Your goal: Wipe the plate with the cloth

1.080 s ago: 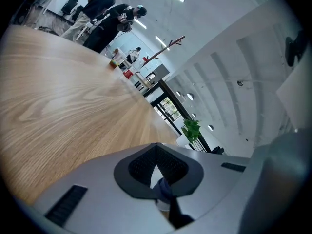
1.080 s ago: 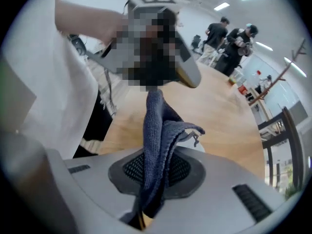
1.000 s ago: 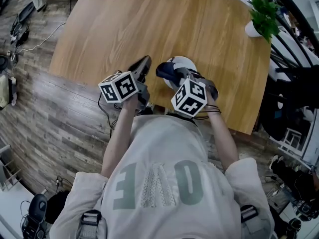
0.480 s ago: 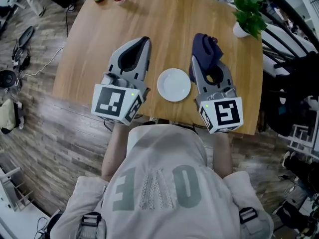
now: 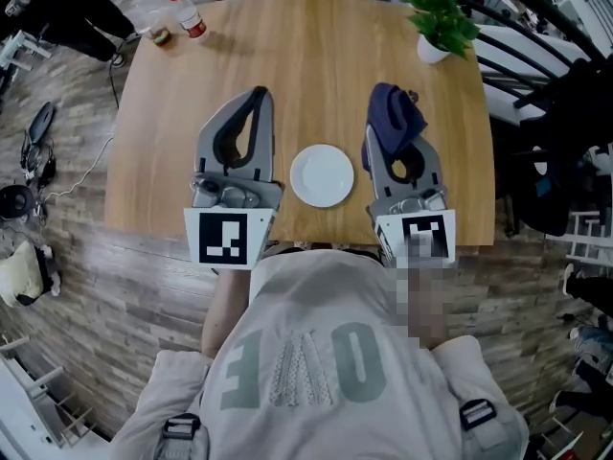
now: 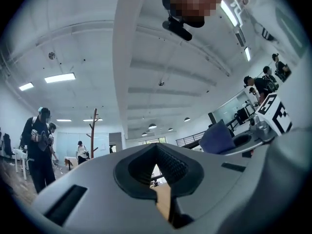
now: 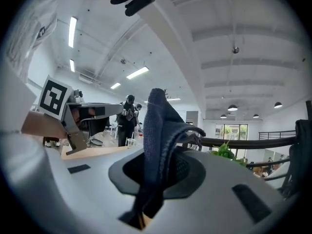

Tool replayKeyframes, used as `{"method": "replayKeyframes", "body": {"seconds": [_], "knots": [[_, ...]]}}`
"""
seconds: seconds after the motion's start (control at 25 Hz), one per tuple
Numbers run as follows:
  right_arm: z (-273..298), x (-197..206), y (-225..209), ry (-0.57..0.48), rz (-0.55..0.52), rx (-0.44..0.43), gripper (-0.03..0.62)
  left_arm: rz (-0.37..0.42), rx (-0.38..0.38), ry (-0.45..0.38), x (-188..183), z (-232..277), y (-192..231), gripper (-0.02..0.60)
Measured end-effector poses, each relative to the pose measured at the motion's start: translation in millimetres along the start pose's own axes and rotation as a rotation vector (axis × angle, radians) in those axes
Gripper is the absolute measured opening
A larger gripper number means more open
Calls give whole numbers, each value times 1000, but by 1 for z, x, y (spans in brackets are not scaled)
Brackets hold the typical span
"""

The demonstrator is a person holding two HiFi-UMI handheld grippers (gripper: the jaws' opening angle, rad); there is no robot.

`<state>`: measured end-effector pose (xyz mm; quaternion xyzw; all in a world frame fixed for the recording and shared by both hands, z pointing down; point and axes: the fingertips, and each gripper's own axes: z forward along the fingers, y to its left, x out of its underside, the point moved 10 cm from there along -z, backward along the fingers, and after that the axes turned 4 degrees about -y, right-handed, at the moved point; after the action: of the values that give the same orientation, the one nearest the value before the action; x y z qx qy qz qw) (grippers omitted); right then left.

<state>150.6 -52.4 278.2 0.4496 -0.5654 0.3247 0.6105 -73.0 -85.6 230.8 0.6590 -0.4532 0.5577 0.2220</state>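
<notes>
My right tool [image 5: 388, 137] is clamped on the dark blue cloth [image 7: 158, 126]. My left tool [image 5: 251, 103] has its jaws together, holding nothing. The white plate [image 5: 322, 175] lies on the counter [image 5: 316, 56] between them.

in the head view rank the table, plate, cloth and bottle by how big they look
1. table, by far the largest
2. plate and cloth: about alike. The cloth is held up off the table, nearer the camera, so I won't rank them.
3. bottle, smallest
</notes>
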Motion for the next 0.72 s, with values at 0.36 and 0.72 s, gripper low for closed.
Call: {"method": "replayKeyframes", "body": {"seconds": [0.36, 0.72], "knots": [[1, -3, 15, -10, -22, -18, 55, 26, 1, -33, -8, -1, 2, 6], [4, 0, 11, 18, -93, -48, 55, 34, -22, -28, -9, -2, 4, 6]]}}
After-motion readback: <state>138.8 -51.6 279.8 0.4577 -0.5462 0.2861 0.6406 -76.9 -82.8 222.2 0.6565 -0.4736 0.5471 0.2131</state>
